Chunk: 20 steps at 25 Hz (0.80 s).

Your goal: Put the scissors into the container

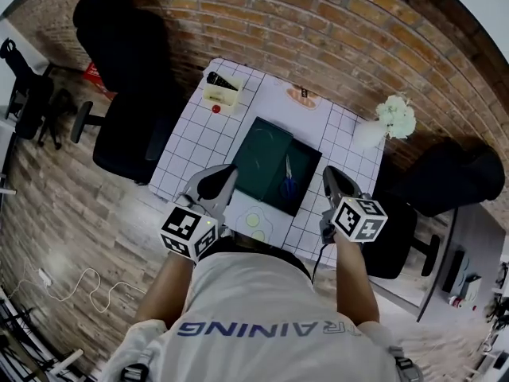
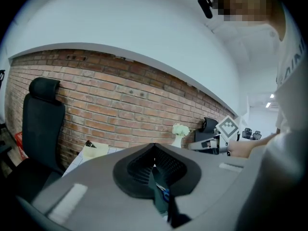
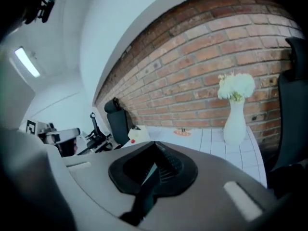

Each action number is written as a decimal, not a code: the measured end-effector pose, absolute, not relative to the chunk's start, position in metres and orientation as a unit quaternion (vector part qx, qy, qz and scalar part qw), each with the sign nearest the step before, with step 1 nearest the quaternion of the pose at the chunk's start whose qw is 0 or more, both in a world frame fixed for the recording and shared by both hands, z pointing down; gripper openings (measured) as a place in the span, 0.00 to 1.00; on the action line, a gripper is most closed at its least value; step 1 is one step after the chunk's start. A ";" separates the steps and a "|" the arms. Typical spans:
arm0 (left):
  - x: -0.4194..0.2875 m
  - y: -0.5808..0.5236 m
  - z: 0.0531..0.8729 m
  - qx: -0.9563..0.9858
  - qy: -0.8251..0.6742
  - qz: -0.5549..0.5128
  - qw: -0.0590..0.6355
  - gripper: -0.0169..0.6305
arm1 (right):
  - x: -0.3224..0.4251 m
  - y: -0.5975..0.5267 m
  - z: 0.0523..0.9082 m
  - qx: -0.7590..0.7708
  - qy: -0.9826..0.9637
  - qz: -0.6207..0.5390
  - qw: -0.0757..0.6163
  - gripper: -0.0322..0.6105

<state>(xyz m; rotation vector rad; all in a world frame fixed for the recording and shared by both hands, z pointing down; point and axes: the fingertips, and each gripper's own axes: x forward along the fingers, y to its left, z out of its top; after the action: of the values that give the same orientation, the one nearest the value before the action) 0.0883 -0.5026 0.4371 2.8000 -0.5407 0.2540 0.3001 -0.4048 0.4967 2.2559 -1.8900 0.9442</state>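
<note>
I hold both tools over the near edge of the desk [image 1: 199, 142]; the left tool [image 1: 225, 175] and the right tool [image 1: 331, 180] are each pressed together, pinching nothing; the scissors [image 1: 288, 180] lie on the dark tray [image 1: 266, 153] at frame centre, between the tools.

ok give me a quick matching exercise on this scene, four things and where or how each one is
Things:
1. scissors
2. vase of white flowers
3. cream box
4. left gripper

Places or states:
a. far left corner of the table
b. jaws together, nothing between them
c. middle of the table, blue handles
d. far right corner of the table

Pairs: 1-c, 2-d, 3-a, 4-b
</note>
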 end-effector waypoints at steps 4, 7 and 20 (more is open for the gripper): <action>0.106 -0.505 0.417 0.973 -0.179 0.072 0.127 0.03 | 0.304 -0.401 0.427 0.732 -0.647 0.215 0.001 0.07; 0.116 -0.501 0.401 0.975 -0.176 0.058 0.118 0.03 | 0.305 -0.394 0.392 0.731 -0.660 0.171 -0.005 0.07; 0.125 -0.492 0.385 0.979 -0.170 0.042 0.105 0.03 | 0.311 -0.377 0.367 0.750 -0.650 0.120 -0.015 0.07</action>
<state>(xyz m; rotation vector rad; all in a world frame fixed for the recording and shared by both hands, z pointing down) 0.1252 -0.4915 0.3848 2.8842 -0.5023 0.1250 0.3111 -0.3768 0.3670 2.3805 -2.0622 0.3794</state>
